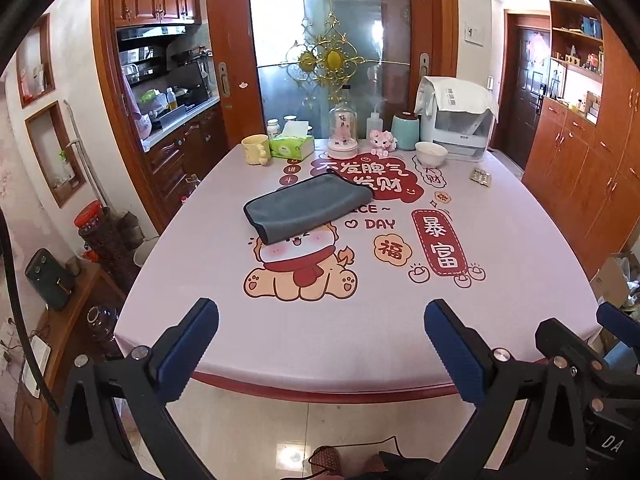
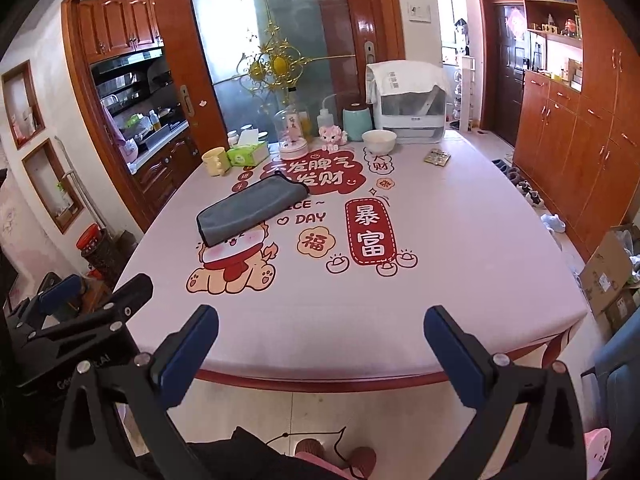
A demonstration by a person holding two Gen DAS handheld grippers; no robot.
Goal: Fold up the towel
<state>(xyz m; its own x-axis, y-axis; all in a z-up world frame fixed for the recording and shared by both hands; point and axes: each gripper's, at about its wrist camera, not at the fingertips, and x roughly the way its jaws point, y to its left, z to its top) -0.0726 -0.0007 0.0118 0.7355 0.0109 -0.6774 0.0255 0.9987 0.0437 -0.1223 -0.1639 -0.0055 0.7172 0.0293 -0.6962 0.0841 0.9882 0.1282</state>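
A grey towel [image 1: 306, 207] lies folded into a flat rectangle on the pink printed tablecloth [image 1: 500, 240], left of the table's middle. It also shows in the right wrist view [image 2: 250, 208]. My left gripper [image 1: 320, 344] is open and empty, held at the table's near edge, well short of the towel. My right gripper [image 2: 320, 348] is open and empty too, at the near edge beside the left one. The right gripper shows at the right edge of the left wrist view [image 1: 600, 344], and the left gripper at the left of the right wrist view [image 2: 80, 308].
At the table's far end stand a yellow mug [image 1: 256, 148], a green tissue box [image 1: 291, 145], a glass dome [image 1: 343, 128], a teal jar [image 1: 405, 131], a white bowl [image 1: 431, 153] and a white appliance [image 1: 456, 116]. A blister pack [image 1: 480, 177] lies at the right. Cardboard boxes [image 2: 608, 272] stand on the floor.
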